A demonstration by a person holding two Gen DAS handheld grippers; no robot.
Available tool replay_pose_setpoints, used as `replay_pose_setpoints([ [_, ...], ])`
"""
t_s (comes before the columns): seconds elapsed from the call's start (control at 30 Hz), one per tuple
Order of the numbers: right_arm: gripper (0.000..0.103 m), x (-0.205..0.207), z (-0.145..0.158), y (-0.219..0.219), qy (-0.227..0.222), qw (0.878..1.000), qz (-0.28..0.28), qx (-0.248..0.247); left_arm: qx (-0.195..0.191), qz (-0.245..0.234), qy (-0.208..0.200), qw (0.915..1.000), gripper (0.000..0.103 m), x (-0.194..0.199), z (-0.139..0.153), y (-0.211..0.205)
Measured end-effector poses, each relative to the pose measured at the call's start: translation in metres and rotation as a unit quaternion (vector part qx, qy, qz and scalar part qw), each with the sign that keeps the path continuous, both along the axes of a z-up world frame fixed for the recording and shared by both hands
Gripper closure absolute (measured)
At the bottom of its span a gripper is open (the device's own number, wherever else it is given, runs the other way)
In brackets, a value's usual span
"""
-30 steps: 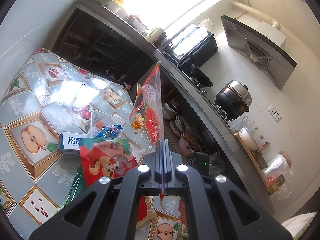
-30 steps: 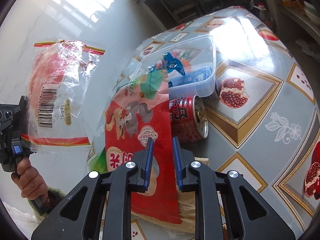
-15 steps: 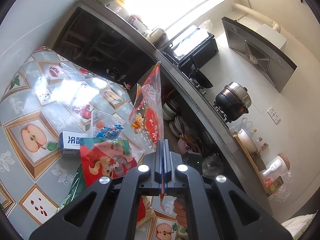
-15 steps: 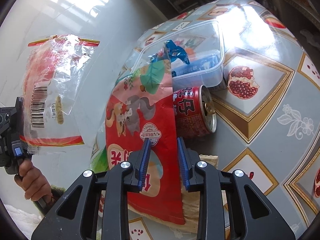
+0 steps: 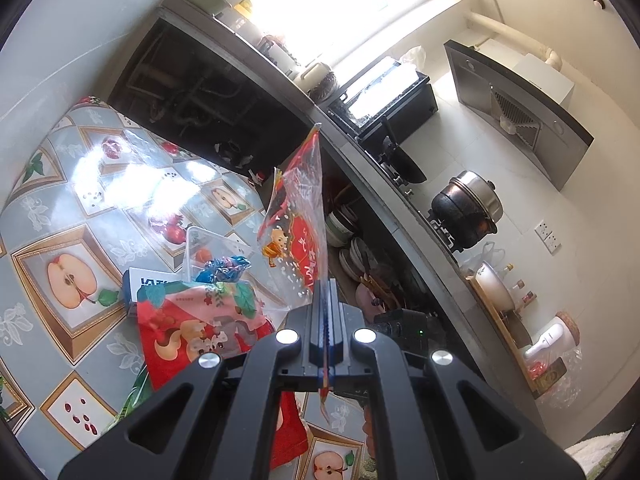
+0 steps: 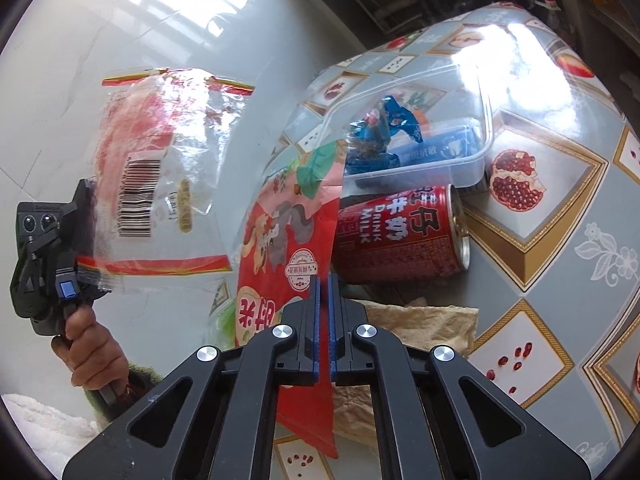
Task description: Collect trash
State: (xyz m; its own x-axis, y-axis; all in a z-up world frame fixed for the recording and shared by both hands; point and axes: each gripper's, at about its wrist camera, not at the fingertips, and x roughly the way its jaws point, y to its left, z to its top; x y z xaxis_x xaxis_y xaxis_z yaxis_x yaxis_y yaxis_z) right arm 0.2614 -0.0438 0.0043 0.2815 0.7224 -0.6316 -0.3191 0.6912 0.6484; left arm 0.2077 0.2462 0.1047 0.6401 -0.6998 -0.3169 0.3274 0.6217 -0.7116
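My left gripper point(image 5: 325, 285) is shut on the lower edge of a clear plastic bag with red print point(image 5: 298, 216), which it holds upright off the table's edge. In the right wrist view that bag point(image 6: 160, 168) hangs from the left gripper point(image 6: 86, 240), with a person's hand point(image 6: 88, 344) on its handle. My right gripper point(image 6: 322, 280) has its jaws closing tight on the right edge of a red snack bag point(image 6: 280, 240) lying on the table. A red drink can point(image 6: 400, 236) lies on its side just right of it.
A clear plastic container point(image 6: 448, 152) holding a blue wrapper point(image 6: 384, 132) sits behind the can on the patterned table point(image 6: 560, 248). A beige paper napkin point(image 6: 432, 324) lies under the snack bag. A kitchen counter with a pot point(image 5: 468, 208) runs beyond the table.
My right gripper's jaws have gone from apart over the red snack bag to closed on its edge. The left gripper and its clear bag have stayed put.
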Motion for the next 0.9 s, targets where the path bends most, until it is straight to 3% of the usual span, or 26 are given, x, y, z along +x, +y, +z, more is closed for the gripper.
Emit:
replay_pose_setpoints([
  [0.2, 0.101, -0.008, 0.010, 0.002, -0.006, 0.999, 0.018, 0.041, -0.005, 0.007, -0.002, 1.0000, 0.103, -0.002, 0.000, 0.004],
  [0.4, 0.103, -0.018, 0.016, 0.006, -0.014, 0.998, 0.020, 0.051, -0.011, 0.012, -0.004, 0.9999, 0.103, -0.003, 0.001, 0.007],
  [0.9, 0.103, -0.030, 0.031, -0.019, 0.001, 0.989, -0.005, 0.146, -0.019, 0.021, -0.022, 0.9993, 0.103, -0.008, 0.008, 0.013],
])
